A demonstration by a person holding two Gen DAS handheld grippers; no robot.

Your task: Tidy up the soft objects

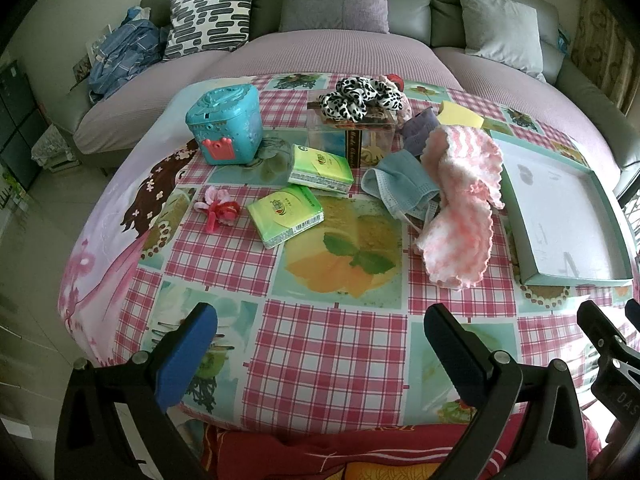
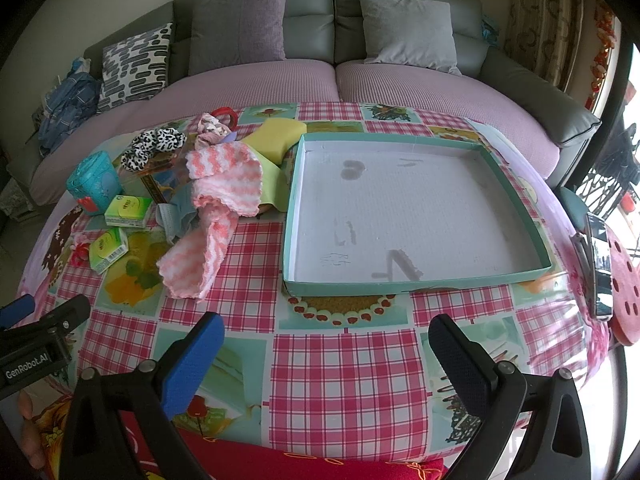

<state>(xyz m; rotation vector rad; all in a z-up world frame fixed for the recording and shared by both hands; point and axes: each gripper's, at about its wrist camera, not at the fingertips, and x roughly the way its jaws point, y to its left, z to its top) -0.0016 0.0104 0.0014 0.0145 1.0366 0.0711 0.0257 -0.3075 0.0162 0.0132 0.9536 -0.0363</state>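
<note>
Soft stuff is piled mid-table: one pink-and-white knitted cloth (image 1: 460,204), draped at centre right of the left view, its upper end just beside the tray's left wall. One blue face mask (image 1: 400,188) is tucked under the cloth's left edge. One leopard-print scrunchie (image 1: 360,98) sits on top of a clear box (image 1: 352,136) at upper centre. One yellow sponge (image 2: 276,140) lies behind the cloth; in the right view it's at upper centre left.

Left gripper (image 1: 320,344): fingers wide apart, holding nothing, hovering over the near table edge at the bottom of the frame. Right gripper (image 2: 326,348): same, wide apart, nothing between the pads, bottom centre of its view, in front of the tray.

Counts: two green tissue packs (image 1: 286,216), one teal lidded box (image 1: 224,124) at upper left, one pink hair clip (image 1: 216,206) left of the packs, one teal tray (image 2: 516,196) with nothing in it.

Open room: bare checked tablecloth (image 1: 332,340) between the grippers and the pile. The tray's near wall is close to the right gripper. One phone (image 2: 600,268) lies at the table's right edge, right side of the frame.
</note>
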